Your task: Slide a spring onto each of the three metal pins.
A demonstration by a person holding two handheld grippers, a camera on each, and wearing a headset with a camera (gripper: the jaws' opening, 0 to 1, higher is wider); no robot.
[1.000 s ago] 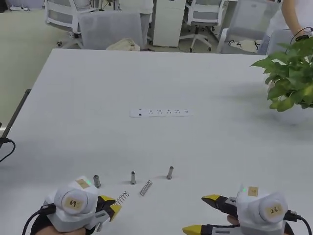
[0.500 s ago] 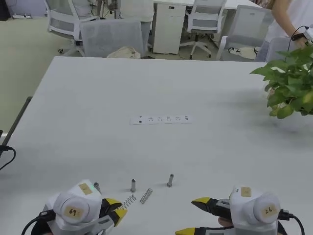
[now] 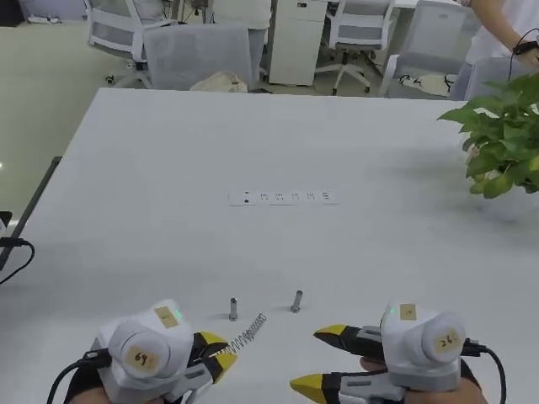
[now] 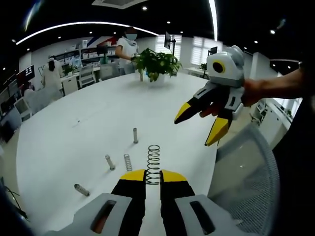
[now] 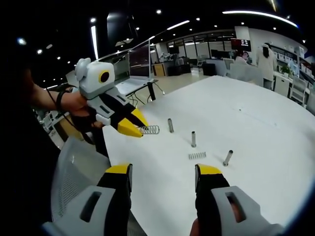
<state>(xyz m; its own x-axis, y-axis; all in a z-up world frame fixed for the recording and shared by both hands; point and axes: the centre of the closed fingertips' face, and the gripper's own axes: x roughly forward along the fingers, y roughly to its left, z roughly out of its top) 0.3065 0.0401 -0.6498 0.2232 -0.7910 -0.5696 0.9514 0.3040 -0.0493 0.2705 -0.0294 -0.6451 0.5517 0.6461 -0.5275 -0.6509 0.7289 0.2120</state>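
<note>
On table [image 3: 168, 168], 3 pins [image 5: 193, 139], 2 springs [image 5: 197, 156], L tool [image 4: 153, 173] gripping 1 spring [image 4: 153, 158], R tool [image 5: 163, 168] wide

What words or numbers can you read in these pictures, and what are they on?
"69": sticker on the left gripper.
"26": sticker on the right gripper.
Marks on the socket strip: too small to read.

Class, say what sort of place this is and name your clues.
Most likely an open-plan office: wheeled office chairs behind the big white table, a monitor on a nearby desk, and a potted plant on the table.
</note>
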